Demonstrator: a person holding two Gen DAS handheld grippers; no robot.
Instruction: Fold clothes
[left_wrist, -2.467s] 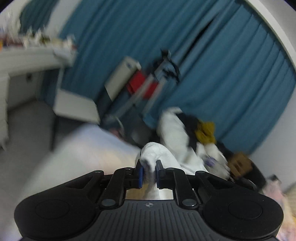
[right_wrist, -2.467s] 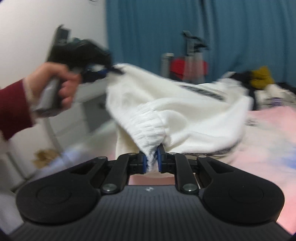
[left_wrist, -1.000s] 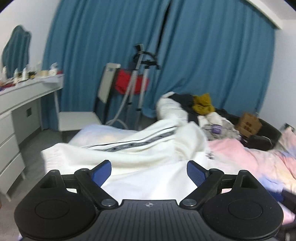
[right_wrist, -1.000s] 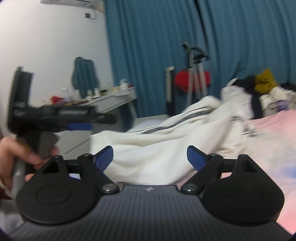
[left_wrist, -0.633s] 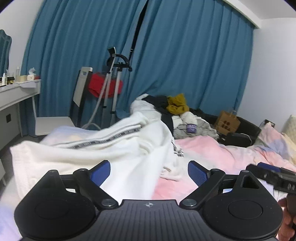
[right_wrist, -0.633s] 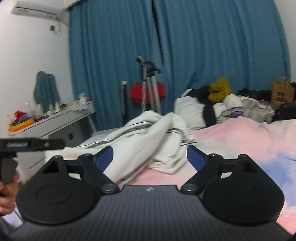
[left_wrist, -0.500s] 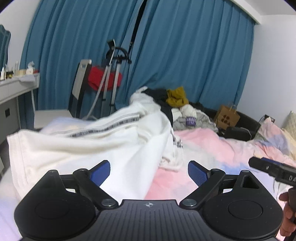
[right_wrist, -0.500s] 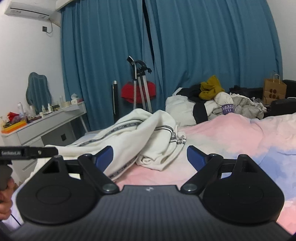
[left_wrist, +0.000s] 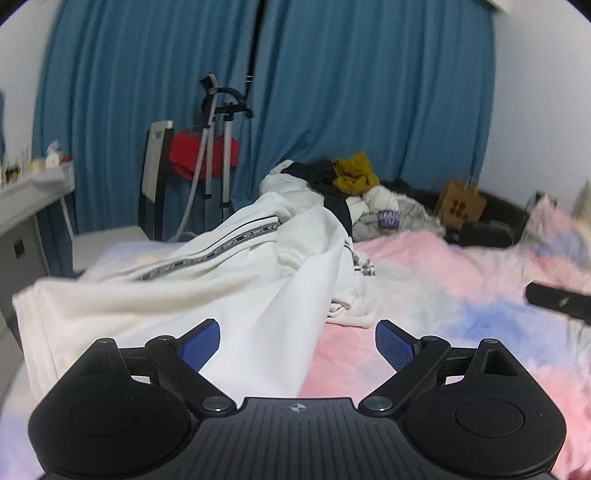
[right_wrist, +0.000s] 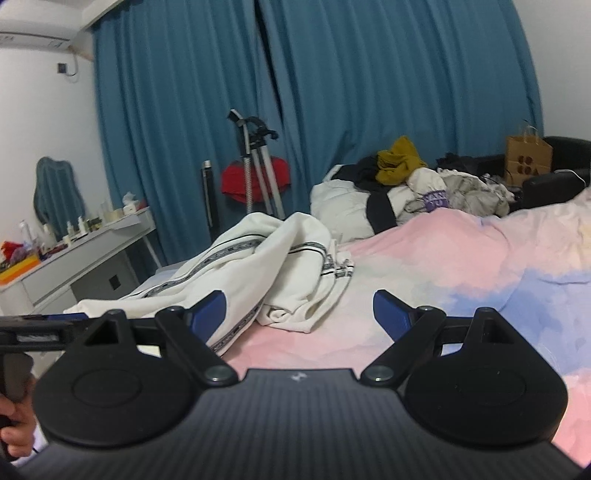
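A white garment with a black patterned stripe (left_wrist: 207, 288) (right_wrist: 266, 273) lies crumpled on the pink and blue bedspread (left_wrist: 443, 295) (right_wrist: 461, 266), near the bed's left edge. My left gripper (left_wrist: 297, 345) is open just above the garment's near part, with nothing pinched between its blue pads. My right gripper (right_wrist: 299, 308) is open too, a little to the right of the garment and short of its bunched end. The left gripper's body shows as a dark bar at the left edge of the right wrist view.
A pile of other clothes (left_wrist: 351, 192) (right_wrist: 399, 192) sits at the far side of the bed. A garment steamer (left_wrist: 218, 147) with a red cloth stands by the blue curtains. A grey desk (right_wrist: 85, 266) is on the left, a paper bag (right_wrist: 528, 158) at the back right.
Both grippers were shut on the white garment and held it up; they have opened and the garment now lies on the bed. Both hands have since shifted sideways, the left sinking closer to the cloth.
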